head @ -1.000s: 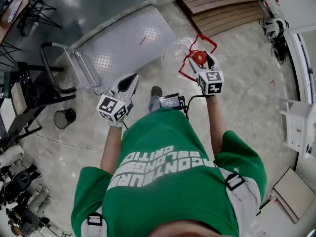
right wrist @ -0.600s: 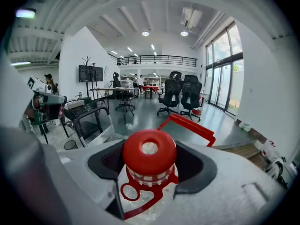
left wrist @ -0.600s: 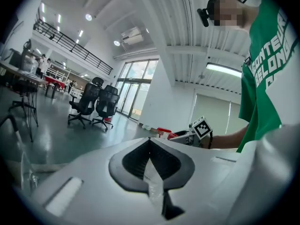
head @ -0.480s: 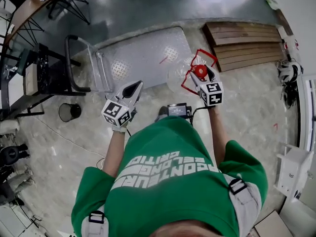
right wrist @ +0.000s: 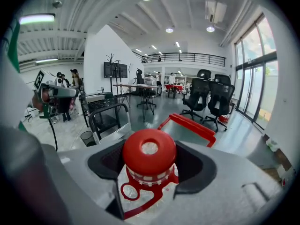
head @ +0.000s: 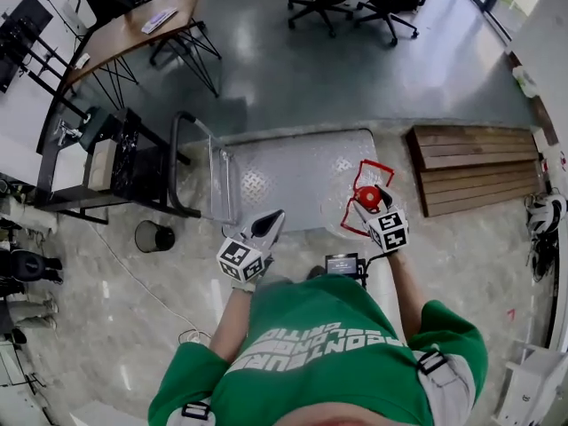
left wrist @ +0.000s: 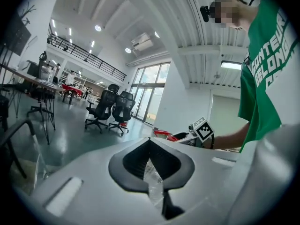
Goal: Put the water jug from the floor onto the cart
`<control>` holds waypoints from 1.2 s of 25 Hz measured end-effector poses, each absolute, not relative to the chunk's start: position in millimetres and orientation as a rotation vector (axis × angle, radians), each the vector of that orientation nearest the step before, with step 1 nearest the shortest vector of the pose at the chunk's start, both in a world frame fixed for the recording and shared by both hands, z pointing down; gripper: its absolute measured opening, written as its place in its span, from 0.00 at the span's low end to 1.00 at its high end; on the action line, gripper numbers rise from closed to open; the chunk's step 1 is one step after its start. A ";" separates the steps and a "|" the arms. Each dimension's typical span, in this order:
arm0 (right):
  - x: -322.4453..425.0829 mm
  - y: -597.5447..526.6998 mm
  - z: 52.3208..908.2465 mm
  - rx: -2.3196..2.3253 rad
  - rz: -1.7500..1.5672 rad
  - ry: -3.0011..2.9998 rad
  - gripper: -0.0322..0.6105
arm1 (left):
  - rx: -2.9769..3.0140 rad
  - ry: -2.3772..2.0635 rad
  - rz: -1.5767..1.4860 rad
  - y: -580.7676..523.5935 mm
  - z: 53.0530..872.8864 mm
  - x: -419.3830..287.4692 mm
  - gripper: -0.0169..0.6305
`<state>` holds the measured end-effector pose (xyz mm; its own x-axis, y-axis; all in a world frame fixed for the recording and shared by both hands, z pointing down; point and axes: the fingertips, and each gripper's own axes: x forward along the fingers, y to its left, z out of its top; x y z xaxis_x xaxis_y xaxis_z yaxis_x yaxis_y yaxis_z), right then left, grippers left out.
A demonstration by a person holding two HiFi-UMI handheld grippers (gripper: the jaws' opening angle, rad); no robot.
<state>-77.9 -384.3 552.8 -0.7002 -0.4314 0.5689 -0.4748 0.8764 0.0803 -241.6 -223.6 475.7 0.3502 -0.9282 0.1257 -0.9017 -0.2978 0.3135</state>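
My right gripper is clamped on the neck of the water jug, just under its red cap. The jug hangs at the near right edge of the cart, whose metal deck lies bare up to the handle at the left. A wooden pallet lies just right of the cart. The head view shows my forearms reaching forward. Only the left gripper view shows my left gripper with its jaws together, tip to tip, level beside the right.
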 end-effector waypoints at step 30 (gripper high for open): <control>-276.6 -450.9 555.5 0.532 0.080 -2.391 0.52 | 2.288 -1.542 -0.306 -304.6 483.6 -440.1 0.04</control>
<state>-276.6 -450.9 555.5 -0.6874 -0.3540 0.6342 -0.3955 0.9148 0.0820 -440.1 -304.6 483.6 0.3798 -0.9248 0.0232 -0.8460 -0.3371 0.4131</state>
